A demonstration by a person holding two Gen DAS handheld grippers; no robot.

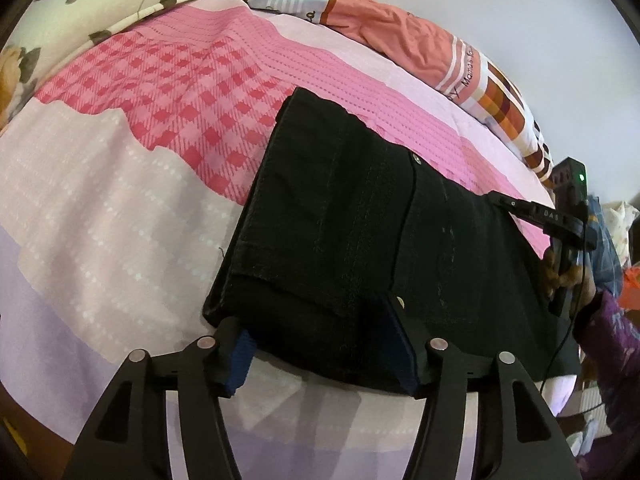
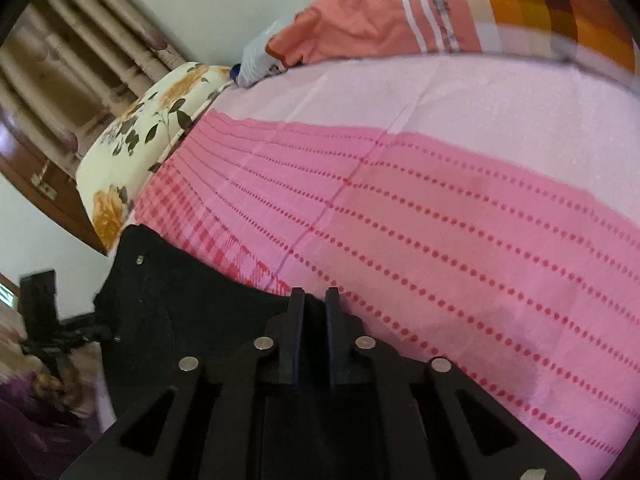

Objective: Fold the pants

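The black pants [image 1: 352,232] lie on the bed [image 1: 100,208], towards its near edge, on a pink checked and dotted sheet, and they already look well along: they have been doubled into a fairly compact, roughly rectangular stack, with one layer lying over another and a clean edge facing the far pillows. A rivet shows near the middle of the top layer. The left claw [image 1: 320,344] is spread wide at the near edge of the stack, its blue-padded fingers [image 1: 240,360] sitting either side of the cloth without pinching it, so I would say it has hold of nothing. The right claw [image 2: 312,312] is drawn almost together, only a narrow slot between the fingers, right at the far edge of the pants over on the right side; dark cloth fills that slot, yet I cannot tell for sure whether it is truly nipped or merely behind it. A floral pillow [image 1: 100,4] sits at the far left and an orange patterned quilt [image 1: 400,36] runs along the far side, both well apart from the pants. To my eye what remains is perhaps one last fold or some squaring up.
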